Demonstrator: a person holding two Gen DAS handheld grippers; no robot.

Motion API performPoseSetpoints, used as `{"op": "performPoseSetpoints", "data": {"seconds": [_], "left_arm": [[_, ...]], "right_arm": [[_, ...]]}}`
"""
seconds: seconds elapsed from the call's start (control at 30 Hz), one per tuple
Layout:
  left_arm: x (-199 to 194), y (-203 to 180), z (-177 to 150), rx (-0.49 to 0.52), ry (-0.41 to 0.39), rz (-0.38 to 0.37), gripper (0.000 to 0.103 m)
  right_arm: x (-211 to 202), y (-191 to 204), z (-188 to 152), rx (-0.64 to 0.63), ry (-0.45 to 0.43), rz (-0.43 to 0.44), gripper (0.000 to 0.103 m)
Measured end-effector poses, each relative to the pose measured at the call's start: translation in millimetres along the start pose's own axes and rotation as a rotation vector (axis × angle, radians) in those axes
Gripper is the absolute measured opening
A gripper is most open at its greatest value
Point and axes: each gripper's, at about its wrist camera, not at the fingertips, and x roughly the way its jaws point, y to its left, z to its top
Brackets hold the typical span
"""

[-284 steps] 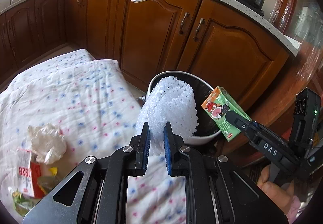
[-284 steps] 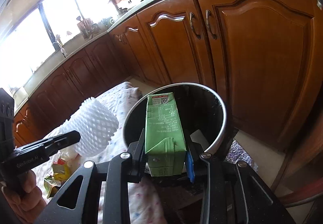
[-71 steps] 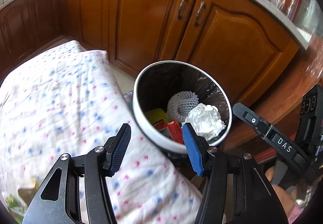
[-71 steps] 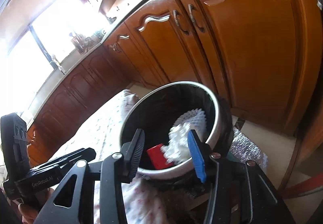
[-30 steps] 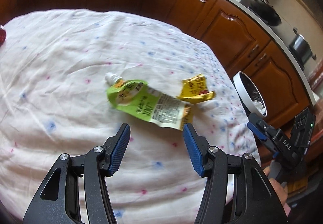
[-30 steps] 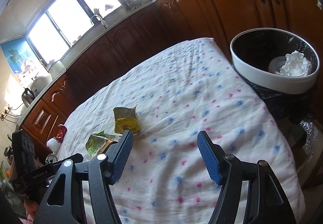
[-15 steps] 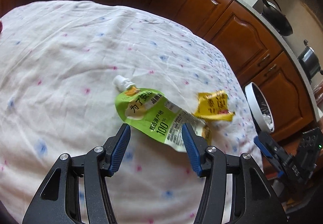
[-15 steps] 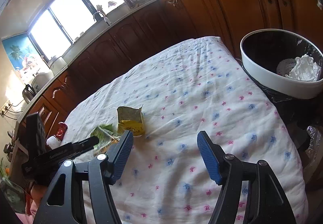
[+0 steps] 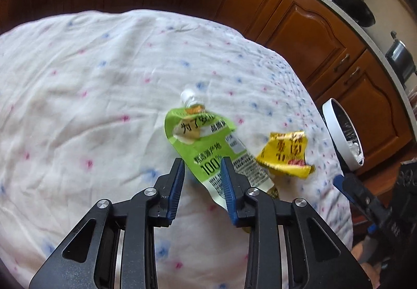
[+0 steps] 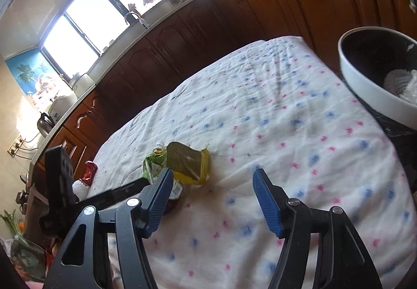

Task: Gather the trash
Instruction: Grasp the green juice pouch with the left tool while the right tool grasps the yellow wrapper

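A dotted white cloth [image 9: 104, 80] covers the table beside brown cabinets [image 9: 312, 28], a black pan [image 9: 351, 6] above.

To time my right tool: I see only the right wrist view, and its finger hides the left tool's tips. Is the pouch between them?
Observer: Yes. The left wrist view shows the pouch's lower end between the left tool's pads, which have just been closing. A gap shows at one pad.
Operator: Where does its cap point?
Observer: The white cap points away from the tool.
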Motion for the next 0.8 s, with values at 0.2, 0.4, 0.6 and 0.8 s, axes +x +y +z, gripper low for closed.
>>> {"op": "performPoseSetpoints", "data": {"seconds": [0.2,0.4,0.6,0.8], "left_arm": [[1,2,-5,-0.031,0.022,-0.026,0.029],[7,-10,3,-0.007,0.019,-0.031,0.029],[9,-31,7,0.068,-0.012,-0.044,0.01],[1,-56,10,0.126,-0.041,-0.069,0.002]], "right_arm": [[44,5,8,0.01,0.096,0.001,0.031],[47,19,-1,-0.055,0.105,-0.009,0.002],[12,8,1,-0.069,0.036,-0.067,0.002],[-27,-13,2,-0.049,-0.032,-0.12,0.002]]}}
